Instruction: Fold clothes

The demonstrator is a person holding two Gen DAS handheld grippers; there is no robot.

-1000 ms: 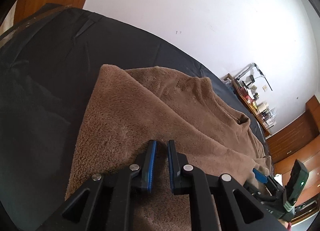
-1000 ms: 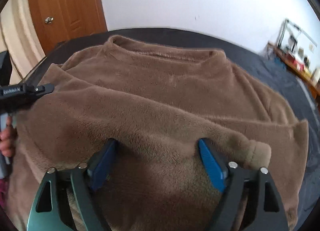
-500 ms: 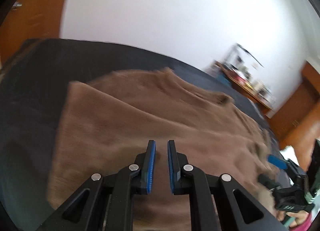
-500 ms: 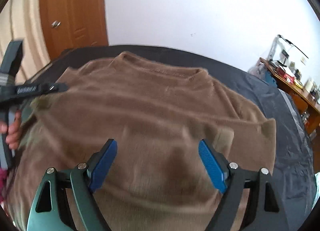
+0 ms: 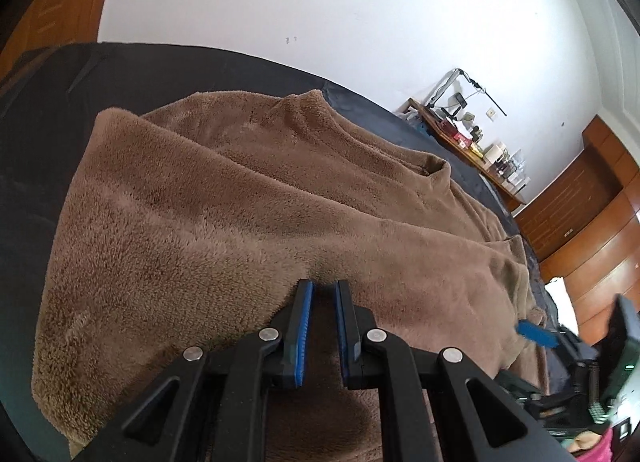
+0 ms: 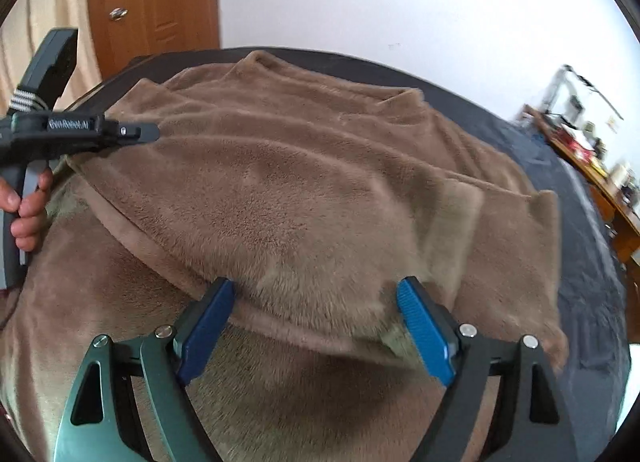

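Left wrist view: brown fleece sweater lies spread on a dark-covered bed, collar toward the bed's far edge by the white wall. One sleeve is laid across the body as a long diagonal ridge. Left gripper sits low over the near part of the sweater, its blue pads drawn nearly together with a narrow gap; pile is visible through the gap, but I cannot tell whether any cloth is pinched. Cluttered shelf stands beyond the bed's right side. Right wrist view: same sweater fills the frame, collar again at the far edge, a wooden door behind the far left corner. A folded-over layer ends in a hemmed edge running just in front of the right gripper, whose jaws stand wide apart, straddling that edge and holding nothing. The left gripper shows at the left edge of this view, with the person's hand around its handle. Handling judgement: thick plush fabric, soft and limp, light, no stiffness to hold a crease; pile gives good friction against pads but layers will cling and drag together. Best hold looks to be the hemmed edge or the cuff, where the cloth is doubled and firm, pinching one layer only. Fold stage: sleeve in, body lengthwise not doubled.
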